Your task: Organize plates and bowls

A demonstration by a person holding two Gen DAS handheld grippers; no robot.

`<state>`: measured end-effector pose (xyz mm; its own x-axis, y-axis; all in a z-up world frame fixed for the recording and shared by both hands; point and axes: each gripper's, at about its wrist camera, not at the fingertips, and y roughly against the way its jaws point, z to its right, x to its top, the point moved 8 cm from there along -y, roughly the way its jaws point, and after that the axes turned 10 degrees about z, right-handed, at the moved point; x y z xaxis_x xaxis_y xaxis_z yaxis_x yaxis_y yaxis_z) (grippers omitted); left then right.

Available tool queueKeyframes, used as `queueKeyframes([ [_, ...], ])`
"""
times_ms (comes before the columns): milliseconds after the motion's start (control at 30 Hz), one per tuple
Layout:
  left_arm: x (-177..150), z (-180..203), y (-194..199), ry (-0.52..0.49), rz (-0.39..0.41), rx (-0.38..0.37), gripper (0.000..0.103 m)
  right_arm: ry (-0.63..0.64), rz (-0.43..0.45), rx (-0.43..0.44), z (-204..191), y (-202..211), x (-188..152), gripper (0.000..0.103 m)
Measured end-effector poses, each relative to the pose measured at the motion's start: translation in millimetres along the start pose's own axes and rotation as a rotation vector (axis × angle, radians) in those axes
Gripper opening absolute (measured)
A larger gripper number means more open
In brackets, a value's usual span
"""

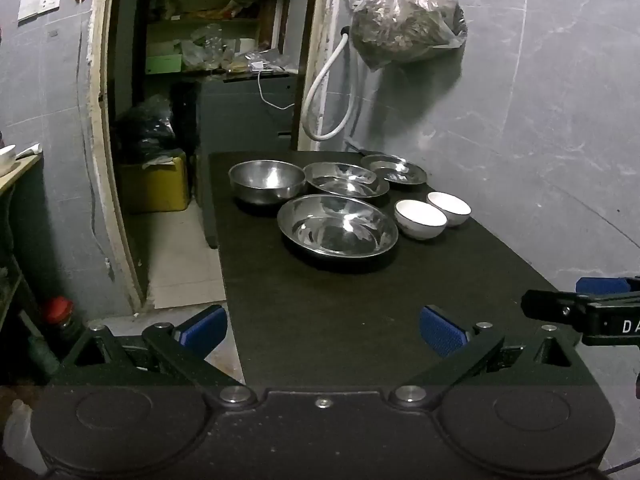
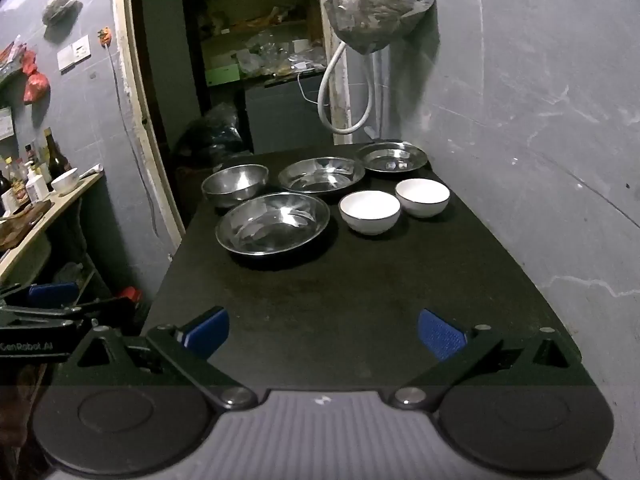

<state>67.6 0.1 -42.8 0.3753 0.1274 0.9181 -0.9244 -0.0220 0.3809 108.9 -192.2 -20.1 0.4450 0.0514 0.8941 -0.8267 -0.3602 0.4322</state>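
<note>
**At the far end of a dark table, six dishes wait unsorted**

On the far half of the black table [image 1: 320, 320], the dishes sit spread out singly, none nested in another, which reads as a starting layout: nothing looks sorted yet. A deep steel bowl [image 1: 267, 182] stands at the back left, with a shallow steel plate [image 1: 346, 179] beside it and a smaller steel plate [image 1: 394, 169] at the back right corner, their rims close or just overlapping from this angle. The largest steel plate [image 1: 337, 226] lies in front of them, and two white bowls [image 1: 420, 219] [image 1: 449, 208] sit side by side to its right, apparently touching. Like shapes lie near each other, so stacking by kind looks like the natural plan.

The left tool [image 1: 324, 330] hangs over the bare near half of the table with its blue-padded jaws spread wide and nothing between them. The right tool [image 2: 324, 330] does the same alongside, jaws equally wide and empty; in its own view the largest plate [image 2: 273, 223] and the nearer white bowl [image 2: 369, 212] lie ahead. Both are well apart from every dish and tilted downward toward them, a stance suited to choosing a first piece.

The table top is matte and dark, giving the thin steel rims little contrast. Grey tiled walls close in on the right; a filled plastic bag [image 1: 408, 16] hangs above a looped white hose [image 1: 328, 92]. A doorway on the left opens onto cluttered shelves, and a side counter [image 2: 44, 212] holds bottles.
</note>
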Motion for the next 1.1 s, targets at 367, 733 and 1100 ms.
queueKeyframes([
  [367, -0.9, -3.4, -4.6, 0.000, -0.002, -0.003, 0.102, 0.002, -0.001, -0.003, -0.7, -2.5, 1.5, 0.103],
  [733, -0.7, 2.2, -12.0, -0.009, -0.011, -0.010, 0.102, -0.001, -0.009, -0.008, 4.7, -9.0, 3.0, 0.103],
  [1100, -0.5, 4.7, -19.0, -0.012, -0.008, -0.010, 0.102, -0.007, -0.020, -0.008, 11.2, -13.8, 2.5, 0.103],
])
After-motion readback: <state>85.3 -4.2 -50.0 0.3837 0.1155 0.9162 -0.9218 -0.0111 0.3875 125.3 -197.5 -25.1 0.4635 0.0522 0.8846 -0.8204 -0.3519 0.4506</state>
